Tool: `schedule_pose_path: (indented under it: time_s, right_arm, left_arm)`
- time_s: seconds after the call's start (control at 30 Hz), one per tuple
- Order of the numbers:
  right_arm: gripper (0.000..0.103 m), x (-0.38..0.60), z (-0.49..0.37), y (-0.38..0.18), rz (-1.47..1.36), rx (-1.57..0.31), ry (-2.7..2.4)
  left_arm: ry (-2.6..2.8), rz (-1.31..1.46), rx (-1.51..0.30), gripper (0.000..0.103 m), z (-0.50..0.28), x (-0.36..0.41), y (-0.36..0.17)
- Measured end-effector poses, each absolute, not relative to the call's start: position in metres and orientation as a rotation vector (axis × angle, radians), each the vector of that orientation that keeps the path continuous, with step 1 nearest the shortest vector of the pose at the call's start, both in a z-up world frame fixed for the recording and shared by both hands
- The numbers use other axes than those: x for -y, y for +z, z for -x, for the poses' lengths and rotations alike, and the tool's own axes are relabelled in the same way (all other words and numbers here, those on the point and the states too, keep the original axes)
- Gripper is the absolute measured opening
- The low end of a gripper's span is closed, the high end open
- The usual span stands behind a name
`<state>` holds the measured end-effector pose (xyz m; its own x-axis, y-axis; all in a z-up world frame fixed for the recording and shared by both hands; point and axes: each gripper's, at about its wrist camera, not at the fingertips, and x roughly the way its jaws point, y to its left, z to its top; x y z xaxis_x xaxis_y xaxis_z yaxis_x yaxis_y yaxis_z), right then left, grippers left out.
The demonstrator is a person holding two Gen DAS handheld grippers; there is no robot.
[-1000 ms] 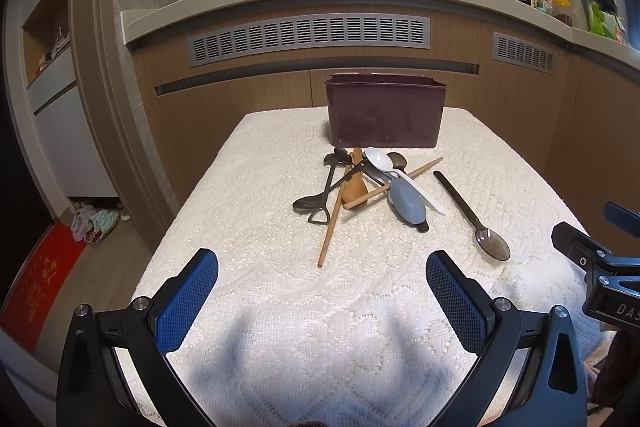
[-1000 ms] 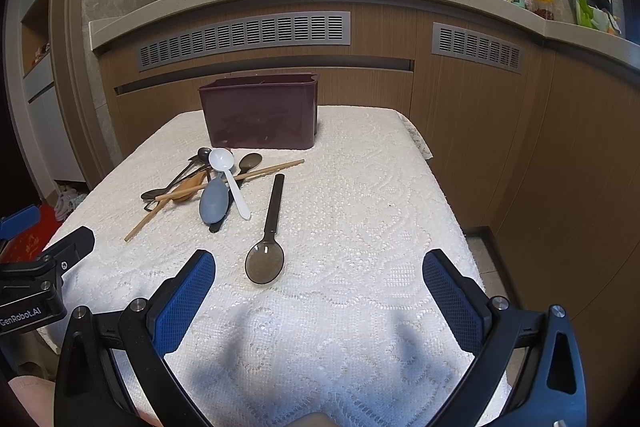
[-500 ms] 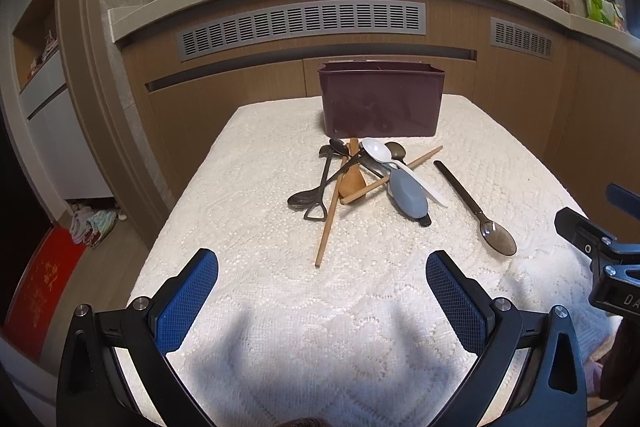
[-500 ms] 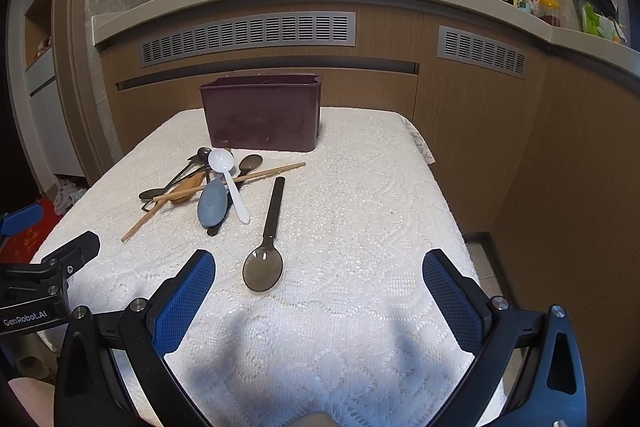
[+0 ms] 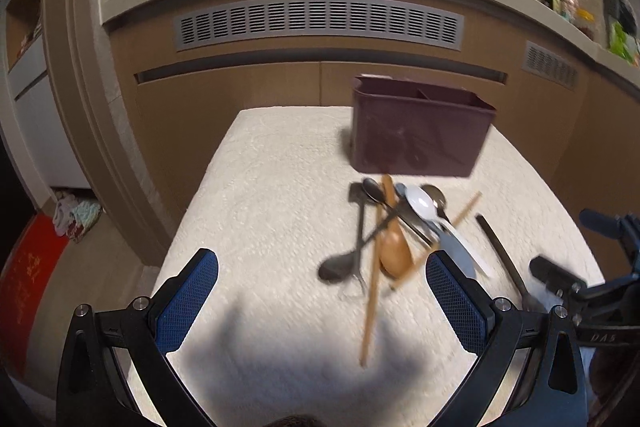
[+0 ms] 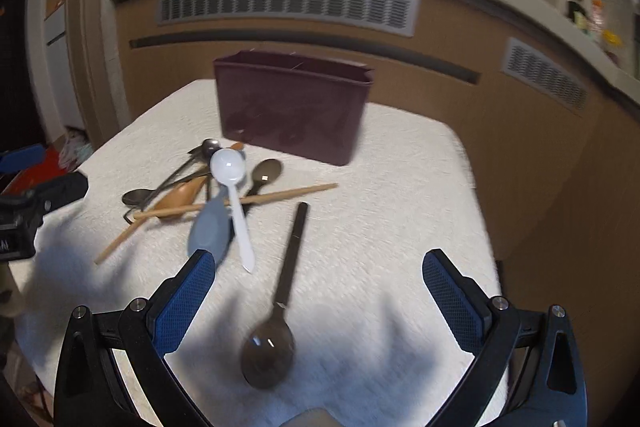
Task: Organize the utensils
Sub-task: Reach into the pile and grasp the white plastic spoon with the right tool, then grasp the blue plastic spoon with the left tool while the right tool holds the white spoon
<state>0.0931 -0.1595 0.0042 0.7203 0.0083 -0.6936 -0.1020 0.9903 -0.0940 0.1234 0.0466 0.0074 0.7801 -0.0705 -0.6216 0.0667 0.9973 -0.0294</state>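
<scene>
A pile of utensils lies on the white tablecloth in front of a dark maroon utensil box [image 5: 420,131] [image 6: 292,111]. The pile holds a white spoon [image 6: 232,187], a grey-blue spoon [image 6: 210,233], a wooden spoon [image 5: 394,251], chopsticks [image 5: 372,291] [image 6: 240,203] and dark metal spoons [image 5: 340,267]. A dark long-handled spoon [image 6: 280,299] lies apart, between my right gripper's fingers. My right gripper [image 6: 318,301] is open and empty above it. My left gripper [image 5: 322,301] is open and empty, just left of the pile's near end.
The table [image 5: 260,207] stands against wooden cabinets with vent grilles [image 5: 320,23]. Its left edge drops to the floor, where a red mat [image 5: 24,287] and cloths lie. A counter with bottles runs along the right [image 6: 592,15].
Both grippers have moved forward and down toward the utensils. The left one has shifted left of the pile; the right one now straddles the dark spoon. Both stay open.
</scene>
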Motion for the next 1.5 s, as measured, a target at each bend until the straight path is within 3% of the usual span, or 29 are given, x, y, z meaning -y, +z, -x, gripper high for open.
schedule_pose_path:
  time_s: [0.2, 0.3, 0.37, 0.6, 0.67, 0.93, 1.0, 1.07, 1.17, 1.23, 1.37, 1.5]
  right_arm:
    - [0.100, 0.133, -0.157, -0.006, 0.117, -0.858, 0.266]
    - [0.088, 0.113, -0.181, -0.014, 0.168, -0.864, 0.309]
    - [0.069, 0.102, -0.198, -0.021, 0.176, -0.886, 0.341]
    - [0.053, 0.086, -0.233, -0.041, 0.185, -0.957, 0.378]
    - [0.031, 0.087, -0.236, -0.043, 0.177, -0.981, 0.398]
    - [0.030, 0.132, -0.204, -0.005, 0.120, -0.944, 0.328]
    - [0.031, 0.153, -0.194, 0.005, 0.079, -0.934, 0.287]
    - [0.031, 0.167, -0.185, 0.011, 0.066, -0.912, 0.259]
    - [0.031, 0.182, -0.173, 0.016, 0.036, -0.884, 0.242]
    - [0.031, 0.191, -0.167, 0.016, 0.002, -0.871, 0.243]
    - [0.031, 0.205, -0.160, 0.013, -0.035, -0.852, 0.218]
    - [0.031, 0.209, -0.154, 0.007, -0.042, -0.820, 0.197]
  left_arm:
    - [-0.069, 0.104, -0.673, 0.103, -0.159, -0.080, 0.012]
    - [-0.080, 0.172, -0.704, 0.103, -0.175, -0.095, 0.006]
    - [-0.056, 0.159, -0.710, 0.103, -0.180, -0.099, 0.000]
    - [-0.091, 0.039, -0.783, 0.103, -0.185, -0.089, -0.022]
    - [-0.108, 0.001, -0.777, 0.103, -0.186, -0.082, -0.025]
    - [-0.341, -0.035, -0.804, 0.101, -0.192, -0.050, -0.022]
    - [-0.395, -0.093, -0.798, 0.088, -0.197, -0.034, -0.019]
    - [-0.473, -0.139, -0.827, 0.060, -0.208, -0.016, -0.016]
    - [-0.564, -0.226, -0.880, 0.036, -0.223, 0.011, -0.017]
    - [-0.569, -0.287, -0.902, 0.026, -0.231, 0.025, -0.020]
    - [-0.534, -0.256, -0.969, 0.027, -0.251, 0.025, -0.022]
    - [-0.403, -0.039, -1.089, 0.029, -0.278, 0.006, -0.027]
